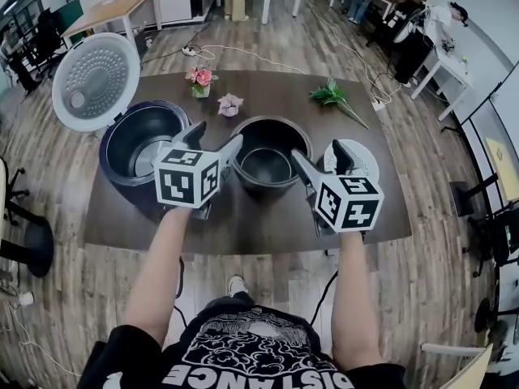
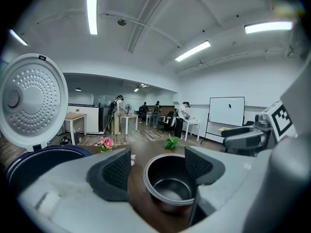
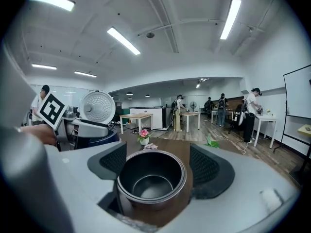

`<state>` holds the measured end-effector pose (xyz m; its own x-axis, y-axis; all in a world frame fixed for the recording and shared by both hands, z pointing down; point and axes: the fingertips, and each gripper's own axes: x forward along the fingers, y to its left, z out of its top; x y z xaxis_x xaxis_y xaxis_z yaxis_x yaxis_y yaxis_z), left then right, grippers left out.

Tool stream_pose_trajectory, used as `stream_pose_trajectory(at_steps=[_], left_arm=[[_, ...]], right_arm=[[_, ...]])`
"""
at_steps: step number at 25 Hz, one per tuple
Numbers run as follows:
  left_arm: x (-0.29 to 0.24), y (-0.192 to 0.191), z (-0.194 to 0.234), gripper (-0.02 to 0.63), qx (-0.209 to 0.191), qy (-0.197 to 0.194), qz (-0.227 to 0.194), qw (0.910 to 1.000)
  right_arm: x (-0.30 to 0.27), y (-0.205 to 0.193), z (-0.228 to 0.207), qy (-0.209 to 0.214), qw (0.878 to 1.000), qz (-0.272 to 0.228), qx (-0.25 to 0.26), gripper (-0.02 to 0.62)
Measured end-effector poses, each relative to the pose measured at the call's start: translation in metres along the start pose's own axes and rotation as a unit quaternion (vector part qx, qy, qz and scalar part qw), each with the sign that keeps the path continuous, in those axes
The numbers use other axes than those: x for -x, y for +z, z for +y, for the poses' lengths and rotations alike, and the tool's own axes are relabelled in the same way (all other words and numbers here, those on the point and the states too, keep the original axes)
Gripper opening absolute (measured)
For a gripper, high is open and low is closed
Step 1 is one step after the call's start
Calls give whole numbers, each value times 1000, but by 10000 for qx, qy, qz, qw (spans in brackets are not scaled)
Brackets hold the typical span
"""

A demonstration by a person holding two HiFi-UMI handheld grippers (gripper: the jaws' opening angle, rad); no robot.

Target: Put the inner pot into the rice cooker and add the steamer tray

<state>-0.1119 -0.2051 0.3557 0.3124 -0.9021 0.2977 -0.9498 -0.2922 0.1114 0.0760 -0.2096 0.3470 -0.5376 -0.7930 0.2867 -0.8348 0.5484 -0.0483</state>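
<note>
Pretty sure this is an open-plan office or lab. Past the dark desk there are worktables, a whiteboard and people standing around. Strip lights hang above it, and there's wood floor all round.

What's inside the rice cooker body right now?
Nothing visible: the rice cooker cavity shows only its bare wall and floor. The left gripper covers its near right part. The inner pot stands outside, empty.

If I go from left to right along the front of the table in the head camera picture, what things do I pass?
Rice cooker → left gripper → inner pot → right gripper → steamer tray.
</note>
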Motion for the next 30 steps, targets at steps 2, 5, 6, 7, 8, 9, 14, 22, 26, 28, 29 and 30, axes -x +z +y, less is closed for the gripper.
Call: stream_pose_trajectory(at_steps=[2,5,6,7,8,9,14,22,26,28,29,30], left_arm=[[-8,3,2,347,-22,-99,2,9999],[-18,5,6,347,-60,-232,18,9997],[-20,5,8,347,-66,-262,21,9996],[-22,6,11,347,-63,-286,21,9996],[-25,6,13,347,-55,-305,16,9995],[-26,7,14,348,-46,-320,7,9995],[-36,9,16,348,12,-386,-31,9992],[-45,6,17,347,39,-430,-9,9991],[-54,3,18,348,52,-387,58,9992],[-59,3,18,348,53,-342,86,9994],[-61,2,19,347,57,-310,96,9995],[-64,1,20,348,67,-274,108,9995]], right_arm=[[-6,3,-1,-65,10000,-4,-11,394],[-14,8,0,-176,9998,-24,-17,394],[-17,8,0,-207,9998,-25,-15,394],[-19,9,0,-235,9997,-21,-15,394],[-21,8,0,-257,9997,-16,-17,394],[-22,8,0,-275,9996,-12,-24,394],[-26,8,-4,-335,9994,-11,-41,394],[-35,4,-9,-326,9994,79,-37,394],[-44,2,-16,-259,9996,150,-9,394],[-49,0,-20,-212,9996,205,21,394],[-53,-2,-22,-173,9996,233,30,394],[-58,-4,-24,-126,9996,263,33,393]])
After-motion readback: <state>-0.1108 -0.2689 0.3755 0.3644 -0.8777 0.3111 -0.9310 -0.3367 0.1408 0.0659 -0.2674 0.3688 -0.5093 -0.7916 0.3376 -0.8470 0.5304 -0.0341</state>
